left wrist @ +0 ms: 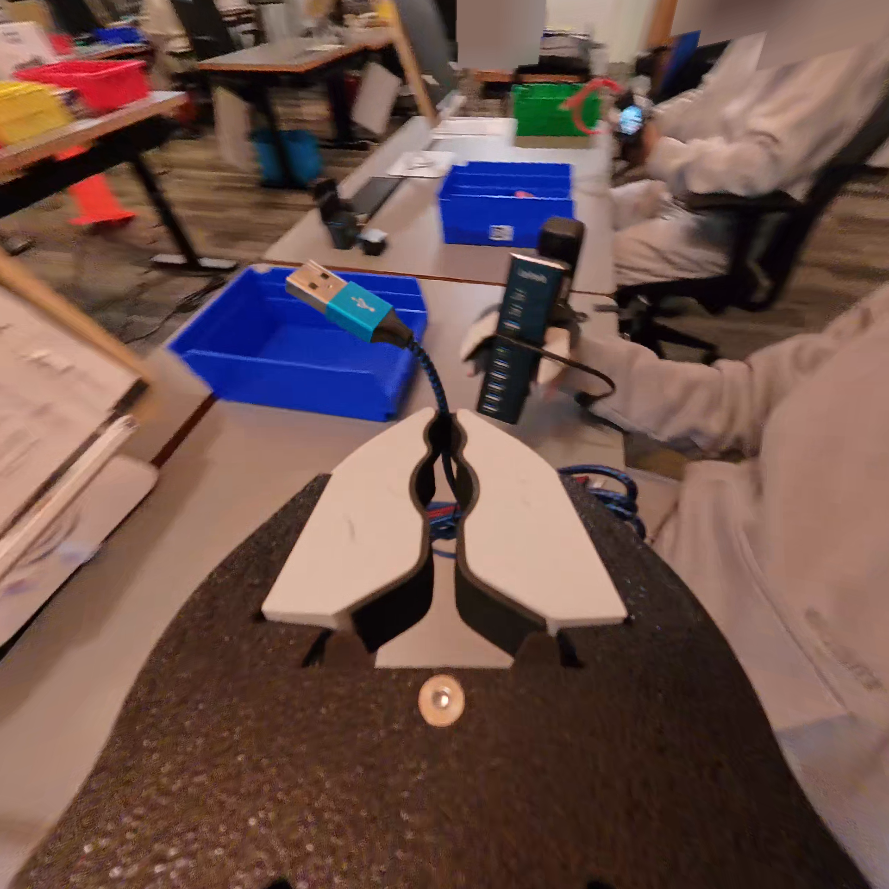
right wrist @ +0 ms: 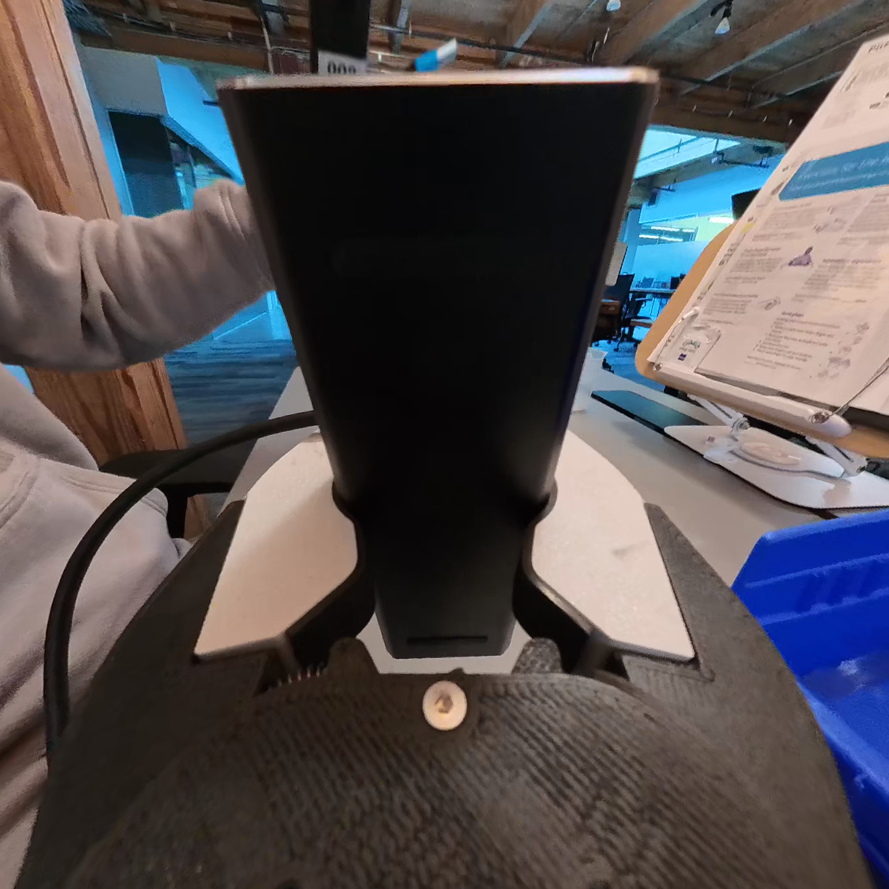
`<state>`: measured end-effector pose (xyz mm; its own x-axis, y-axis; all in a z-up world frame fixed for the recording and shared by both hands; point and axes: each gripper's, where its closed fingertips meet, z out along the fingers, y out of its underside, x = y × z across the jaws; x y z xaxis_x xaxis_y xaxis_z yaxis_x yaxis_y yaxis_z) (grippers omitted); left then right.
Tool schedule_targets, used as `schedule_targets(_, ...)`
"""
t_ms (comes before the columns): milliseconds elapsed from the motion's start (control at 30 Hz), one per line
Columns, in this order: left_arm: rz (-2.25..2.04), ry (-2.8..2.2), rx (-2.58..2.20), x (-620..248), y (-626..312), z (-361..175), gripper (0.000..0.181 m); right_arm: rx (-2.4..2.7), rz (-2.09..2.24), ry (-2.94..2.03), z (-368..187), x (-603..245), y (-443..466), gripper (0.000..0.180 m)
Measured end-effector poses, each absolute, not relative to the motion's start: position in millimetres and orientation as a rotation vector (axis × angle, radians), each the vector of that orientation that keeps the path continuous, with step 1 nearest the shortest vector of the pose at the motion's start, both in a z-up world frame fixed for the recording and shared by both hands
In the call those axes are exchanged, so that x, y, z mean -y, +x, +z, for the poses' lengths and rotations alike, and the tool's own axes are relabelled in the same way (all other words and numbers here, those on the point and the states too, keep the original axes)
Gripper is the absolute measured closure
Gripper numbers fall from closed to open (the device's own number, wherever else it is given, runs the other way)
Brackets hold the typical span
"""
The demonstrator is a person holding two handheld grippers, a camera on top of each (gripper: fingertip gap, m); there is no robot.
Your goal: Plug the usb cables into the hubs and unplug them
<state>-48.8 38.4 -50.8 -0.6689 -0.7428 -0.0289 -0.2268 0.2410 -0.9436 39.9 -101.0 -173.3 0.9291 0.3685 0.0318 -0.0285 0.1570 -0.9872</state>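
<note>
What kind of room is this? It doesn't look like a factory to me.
Probably an open-plan office or lab workspace: rows of desks, an office chair, coloured storage bins such as a blue one, and a document stand on the table.

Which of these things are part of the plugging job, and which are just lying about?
In use: braided USB cable in the left tool; black hub in the right tool.

Lying about: blue bins, green crate, document stand.
</note>
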Motion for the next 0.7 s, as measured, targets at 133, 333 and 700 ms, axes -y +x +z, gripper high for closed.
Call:
schedule_targets(133,-1.528,-0.695,-2.179,1.0,-54.6,-94.8,0.178,0.306,0.294,-1.353,-162.8,104.7,37.0,0.106)
schedule_targets(333,-1.263,-0.403,-2.235,4.7,-54.5,-153.4,0.178,0.339,0.313,-1.368,-166.6,98.4,31.4,0.107)
schedule_targets(700,-0.285,0.019,-2.064,-8.3,-27.2,-217.0,0.178,0.361,0.338,-1.405,-180.7,80.1,36.3,0.107)
